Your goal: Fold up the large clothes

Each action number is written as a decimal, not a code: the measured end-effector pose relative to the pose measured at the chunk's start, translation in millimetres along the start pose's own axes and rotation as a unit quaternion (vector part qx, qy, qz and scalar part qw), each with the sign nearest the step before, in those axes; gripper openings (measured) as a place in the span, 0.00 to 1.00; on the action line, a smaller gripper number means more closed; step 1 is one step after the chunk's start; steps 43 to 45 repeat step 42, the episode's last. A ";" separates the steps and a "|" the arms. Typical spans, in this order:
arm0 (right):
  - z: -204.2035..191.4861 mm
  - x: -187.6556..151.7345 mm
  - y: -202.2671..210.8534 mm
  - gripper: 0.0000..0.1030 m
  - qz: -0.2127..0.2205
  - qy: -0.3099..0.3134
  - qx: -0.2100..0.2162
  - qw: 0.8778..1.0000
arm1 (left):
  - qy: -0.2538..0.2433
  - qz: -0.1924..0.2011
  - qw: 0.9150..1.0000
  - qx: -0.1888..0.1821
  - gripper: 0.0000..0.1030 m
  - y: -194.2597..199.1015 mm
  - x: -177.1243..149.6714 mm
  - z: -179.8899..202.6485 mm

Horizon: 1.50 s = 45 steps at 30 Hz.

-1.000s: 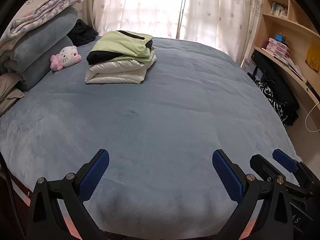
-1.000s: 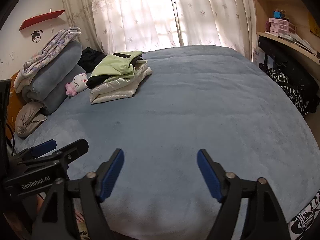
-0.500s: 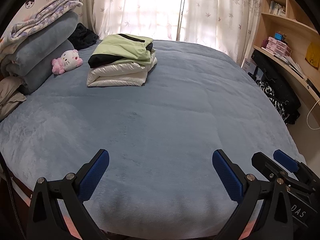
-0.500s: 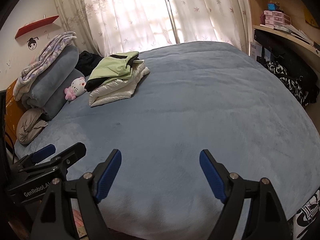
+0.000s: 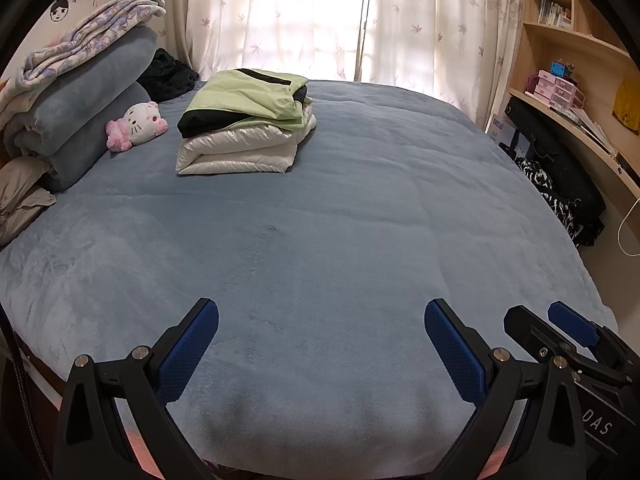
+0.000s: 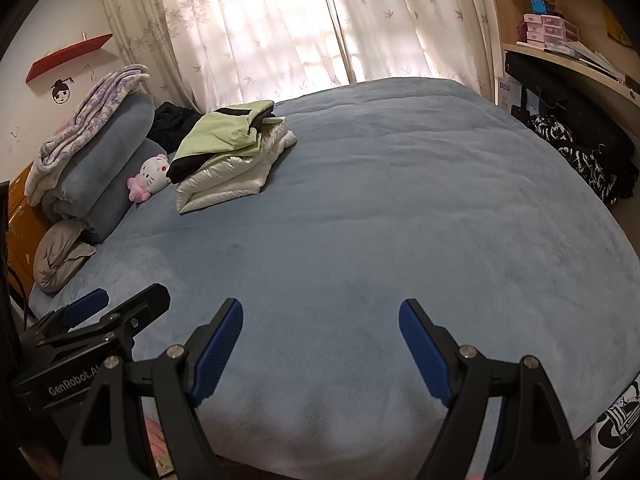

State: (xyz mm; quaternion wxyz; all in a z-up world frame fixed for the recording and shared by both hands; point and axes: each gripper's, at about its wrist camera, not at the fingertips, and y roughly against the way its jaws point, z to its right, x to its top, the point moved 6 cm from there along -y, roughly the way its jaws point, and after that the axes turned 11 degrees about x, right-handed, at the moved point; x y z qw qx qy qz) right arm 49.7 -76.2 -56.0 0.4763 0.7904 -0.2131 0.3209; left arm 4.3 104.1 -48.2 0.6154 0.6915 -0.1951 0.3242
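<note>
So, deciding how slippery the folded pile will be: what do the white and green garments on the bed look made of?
white garment: probably glossy nylon or polyester padding; it shines and puffs in thick folds.
green garment: looks like a thin matte synthetic shell with black trim, creasing flat.
bed cover: seemingly soft fleece or plush, with a dull, brushed nap.

Colours on the bed

A plain blue-grey plush bedspread is seen — on it a pale green folded jacket with black trim, a glossy cream folded padded coat, and a white-and-pink plush cat toy; white curtains are printed with leaves.
</note>
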 end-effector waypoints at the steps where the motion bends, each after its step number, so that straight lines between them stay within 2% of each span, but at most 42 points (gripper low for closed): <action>1: -0.2 0.2 0.2 0.79 0.000 0.000 0.000 1.000 | 0.000 0.000 1.000 0.001 0.99 0.0 0.0 0.0; 45: 10.5 -9.3 -9.0 0.79 -0.007 -0.007 -0.007 1.000 | -0.017 -0.014 1.000 0.007 0.99 -17.5 0.0 -8.3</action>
